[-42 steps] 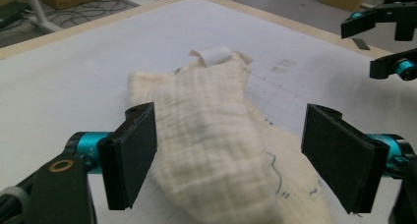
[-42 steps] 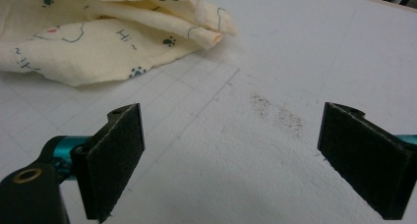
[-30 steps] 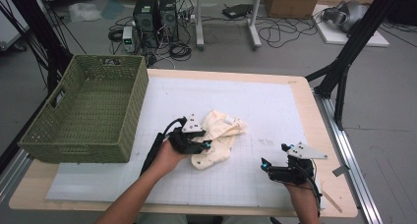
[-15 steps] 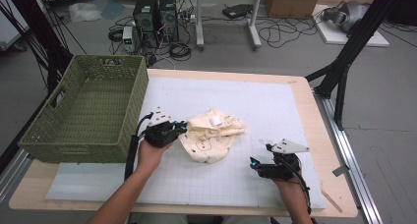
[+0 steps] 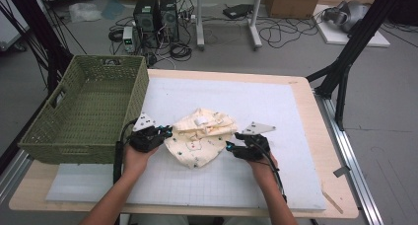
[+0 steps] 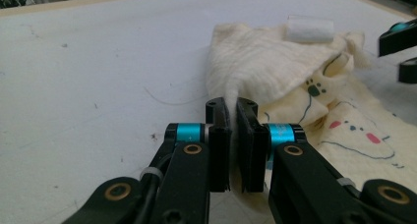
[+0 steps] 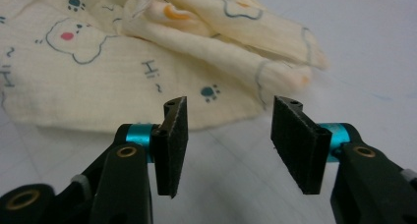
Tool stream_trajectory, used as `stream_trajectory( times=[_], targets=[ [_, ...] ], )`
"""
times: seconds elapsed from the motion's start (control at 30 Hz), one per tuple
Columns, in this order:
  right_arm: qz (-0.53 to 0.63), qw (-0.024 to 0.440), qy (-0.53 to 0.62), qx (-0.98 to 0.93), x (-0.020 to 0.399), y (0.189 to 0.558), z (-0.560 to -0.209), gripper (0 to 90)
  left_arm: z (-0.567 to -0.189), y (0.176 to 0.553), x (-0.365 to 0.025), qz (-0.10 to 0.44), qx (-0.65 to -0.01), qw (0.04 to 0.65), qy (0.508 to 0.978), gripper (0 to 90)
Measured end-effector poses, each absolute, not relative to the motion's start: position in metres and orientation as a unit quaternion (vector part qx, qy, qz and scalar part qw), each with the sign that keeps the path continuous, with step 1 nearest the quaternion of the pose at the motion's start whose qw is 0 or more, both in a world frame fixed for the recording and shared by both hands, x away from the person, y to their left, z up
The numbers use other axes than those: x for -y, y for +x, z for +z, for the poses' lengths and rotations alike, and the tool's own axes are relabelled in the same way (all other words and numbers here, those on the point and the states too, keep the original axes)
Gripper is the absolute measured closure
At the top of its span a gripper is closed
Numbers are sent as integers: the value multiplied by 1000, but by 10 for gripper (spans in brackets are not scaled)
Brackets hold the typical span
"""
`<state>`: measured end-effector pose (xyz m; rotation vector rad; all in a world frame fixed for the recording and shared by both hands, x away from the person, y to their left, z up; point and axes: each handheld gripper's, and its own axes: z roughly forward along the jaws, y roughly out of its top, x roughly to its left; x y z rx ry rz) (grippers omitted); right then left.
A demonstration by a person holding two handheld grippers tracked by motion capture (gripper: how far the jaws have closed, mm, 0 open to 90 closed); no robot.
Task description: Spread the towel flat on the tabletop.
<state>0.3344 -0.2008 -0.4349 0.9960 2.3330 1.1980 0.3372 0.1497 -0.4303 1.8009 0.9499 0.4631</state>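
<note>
Your left gripper (image 6: 233, 117) pinches the cream cloth's (image 5: 199, 138) left edge; the right gripper (image 7: 225, 118) — jaws just closing, nothing between them — must reach the cloth's right edge next.

one cream printed cloth (image 5: 199, 141) near the middle of one white mat (image 5: 276, 106), one green woven basket (image 5: 86, 111) at far left, two grippers: left gripper (image 5: 167, 132), right gripper (image 5: 230, 147).

Cloth (image 6: 275, 81) fold partly hidden between left gripper (image 6: 232, 135) fingers (image 6: 219, 140)
</note>
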Motion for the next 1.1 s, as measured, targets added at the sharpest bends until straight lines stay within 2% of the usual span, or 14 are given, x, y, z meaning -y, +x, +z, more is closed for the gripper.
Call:
stream_trajectory(
  times=[0.23, 0.27, 0.3, 0.33, 0.37, 0.4, 0.47, 0.67, 0.97, 1.03, 1.07, 1.1],
  targets=[
    [384, 160, 353, -838, 171, 353, -451, 518, -433, 337, -153, 188, -395, 503, 745, 839],
    [390, 155, 360, -833, 172, 355, -450, 580, -433, 337, -154, 189, -395, 505, 744, 838],
    [390, 155, 360, -833, 172, 355, -450, 580, -433, 337, -154, 189, -395, 505, 744, 837],
    [392, 151, 364, -831, 173, 355, -450, 645, -433, 337, -155, 188, -395, 505, 744, 837],
    [390, 144, 368, -832, 177, 353, -449, 802, -433, 337, -155, 188, -396, 503, 745, 837],
    [390, 144, 368, -832, 177, 353, -449, 802, -434, 338, -156, 186, -397, 503, 745, 837],
    [385, 142, 357, -839, 180, 348, -447, 867, -434, 338, -156, 185, -396, 504, 745, 837],
    [376, 134, 346, -849, 197, 322, -445, 874, -436, 337, -152, 178, -391, 502, 751, 836],
    [361, 128, 334, -861, 229, 263, -441, 873, -448, 336, -139, 156, -383, 484, 771, 836],
    [361, 128, 335, -861, 233, 253, -440, 841, -448, 336, -137, 157, -379, 478, 777, 836],
    [372, 126, 336, -856, 237, 247, -437, 753, -448, 336, -137, 158, -377, 478, 777, 836],
    [372, 126, 336, -856, 237, 247, -437, 753, -449, 336, -138, 157, -379, 478, 776, 836]
  ],
)
